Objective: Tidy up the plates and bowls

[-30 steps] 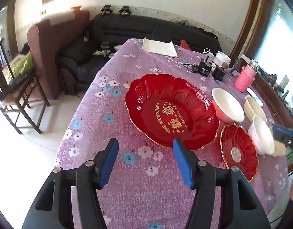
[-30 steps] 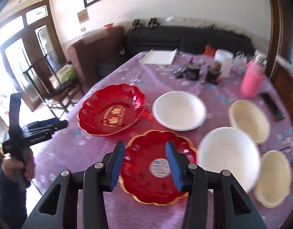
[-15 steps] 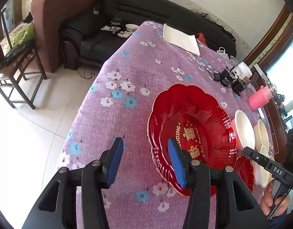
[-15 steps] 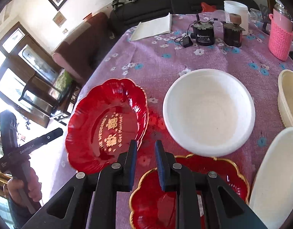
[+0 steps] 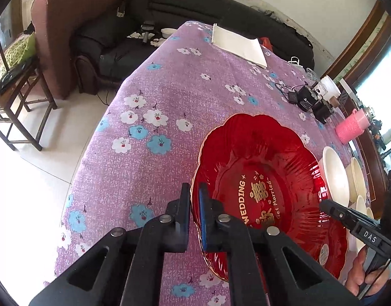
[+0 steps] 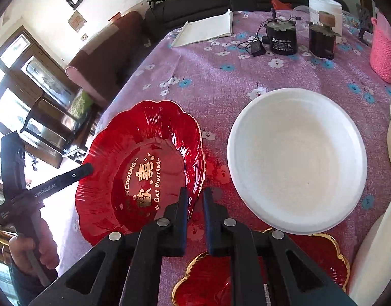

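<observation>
Both claws have dropped onto the large red wedding plate (image 5: 259, 186) and their jaws have just been closing. Now the left claw (image 5: 194, 204) pinches its gold rim on the side nearest the surface's left edge, and the right claw (image 6: 195, 204) pinches the opposite rim beside the white plate (image 6: 297, 158). Lift evenly, keeping it level, and clear the small red plate (image 6: 322, 262) at the near edge before carrying it.

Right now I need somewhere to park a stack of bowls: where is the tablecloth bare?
Free: the tablecloth between the big red plate and the white notebook. Crowded: the other side, where the white plate, small red plate and cream bowls sit close.
</observation>
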`<action>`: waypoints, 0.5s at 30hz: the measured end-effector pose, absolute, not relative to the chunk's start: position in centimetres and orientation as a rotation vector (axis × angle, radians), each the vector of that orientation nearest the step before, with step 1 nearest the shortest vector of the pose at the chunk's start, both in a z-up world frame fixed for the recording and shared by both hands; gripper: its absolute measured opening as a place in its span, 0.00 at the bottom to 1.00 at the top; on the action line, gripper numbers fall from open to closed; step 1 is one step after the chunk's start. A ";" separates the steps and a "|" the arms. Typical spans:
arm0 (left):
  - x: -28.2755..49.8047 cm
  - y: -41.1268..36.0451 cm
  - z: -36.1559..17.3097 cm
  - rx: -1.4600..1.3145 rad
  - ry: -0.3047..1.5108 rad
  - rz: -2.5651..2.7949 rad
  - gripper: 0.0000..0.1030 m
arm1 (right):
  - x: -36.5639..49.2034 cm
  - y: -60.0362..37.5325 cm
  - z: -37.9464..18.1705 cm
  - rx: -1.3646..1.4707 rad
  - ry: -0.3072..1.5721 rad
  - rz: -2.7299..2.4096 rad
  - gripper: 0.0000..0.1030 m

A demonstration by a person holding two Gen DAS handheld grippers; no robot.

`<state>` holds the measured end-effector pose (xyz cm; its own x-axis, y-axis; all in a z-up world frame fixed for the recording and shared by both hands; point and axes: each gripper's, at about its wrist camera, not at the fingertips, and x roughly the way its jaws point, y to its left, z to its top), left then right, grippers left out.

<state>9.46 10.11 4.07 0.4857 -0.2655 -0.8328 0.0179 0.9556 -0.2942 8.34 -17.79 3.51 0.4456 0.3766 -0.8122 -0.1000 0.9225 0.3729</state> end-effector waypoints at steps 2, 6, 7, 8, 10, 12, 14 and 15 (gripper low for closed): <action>8.9 10.3 4.2 -0.264 1.044 -0.167 0.06 | 7.9 -17.8 3.7 0.298 1.069 0.308 0.12; 6.9 10.8 4.7 -0.266 1.019 -0.155 0.06 | 6.8 -17.5 3.6 0.306 1.072 0.332 0.12; 6.2 10.9 4.8 -0.262 1.010 -0.152 0.06 | 6.3 -17.3 3.7 0.303 1.068 0.339 0.12; 5.4 11.0 5.0 -0.257 1.001 -0.151 0.06 | 5.8 -17.2 3.8 0.302 1.069 0.346 0.12; 3.5 11.4 5.4 -0.244 0.981 -0.146 0.06 | 4.7 -16.8 3.8 0.305 1.071 0.364 0.12; 2.2 11.7 5.6 -0.248 0.967 -0.139 0.06 | 3.6 -16.5 3.9 0.306 1.062 0.381 0.12; 0.4 12.3 5.7 -0.259 0.951 -0.133 0.06 | 2.4 -16.1 4.0 0.303 1.058 0.401 0.12; -0.5 12.6 5.7 -0.263 0.943 -0.129 0.06 | 1.7 -16.0 4.0 0.306 1.057 0.413 0.12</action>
